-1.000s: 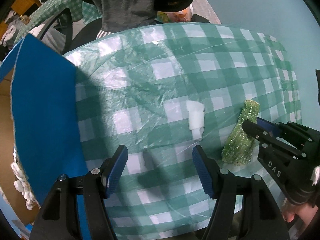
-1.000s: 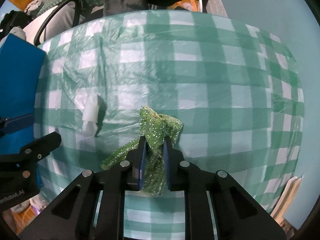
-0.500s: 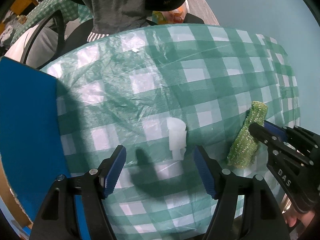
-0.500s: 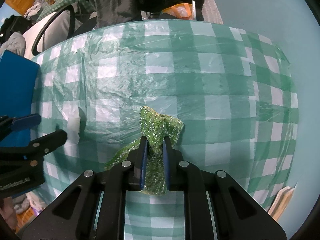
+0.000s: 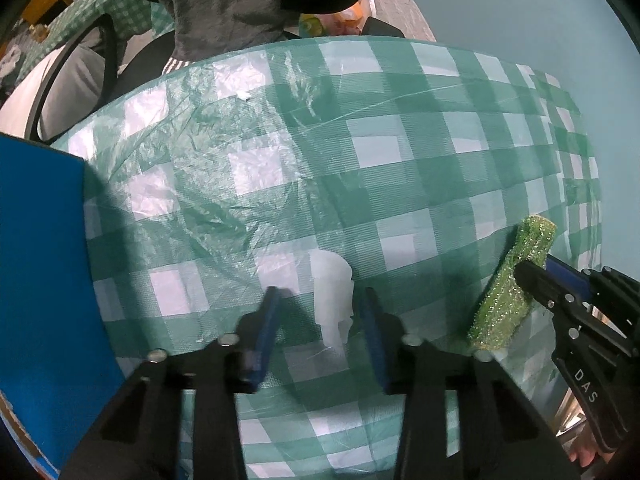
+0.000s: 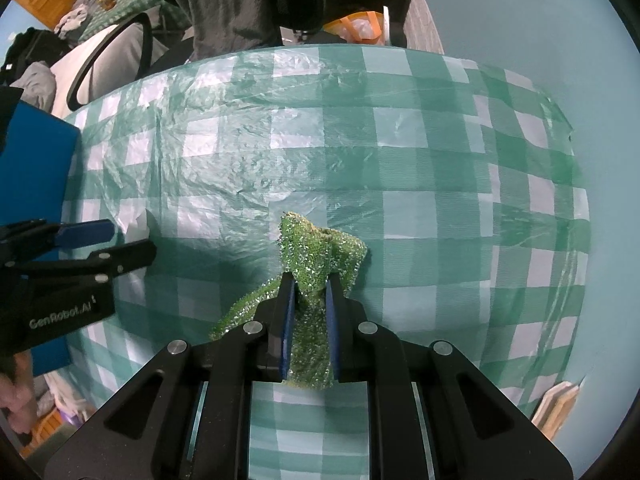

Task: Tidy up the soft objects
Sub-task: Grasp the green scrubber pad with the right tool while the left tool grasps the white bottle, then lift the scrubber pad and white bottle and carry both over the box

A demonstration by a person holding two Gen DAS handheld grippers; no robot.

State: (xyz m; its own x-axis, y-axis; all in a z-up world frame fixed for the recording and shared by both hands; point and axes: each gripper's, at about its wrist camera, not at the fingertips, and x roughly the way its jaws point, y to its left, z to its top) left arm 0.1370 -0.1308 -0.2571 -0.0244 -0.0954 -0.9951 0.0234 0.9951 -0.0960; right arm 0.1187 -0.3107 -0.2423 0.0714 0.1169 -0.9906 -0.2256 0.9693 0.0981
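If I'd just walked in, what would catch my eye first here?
Probably the sparkly green cloth, pinched between the right gripper blue pads above the green checked tablecloth. Next, the small white foam piece lying on that cloth, with the left gripper closing around it.

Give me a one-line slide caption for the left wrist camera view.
Left gripper jaws closing around a white foam piece on the checked tablecloth; right gripper holds a green scrubber.

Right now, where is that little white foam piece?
In the left wrist view, the white foam piece lies on the checked tablecloth, between the closing fingers of the left gripper, with the green sparkly cloth off to its right.
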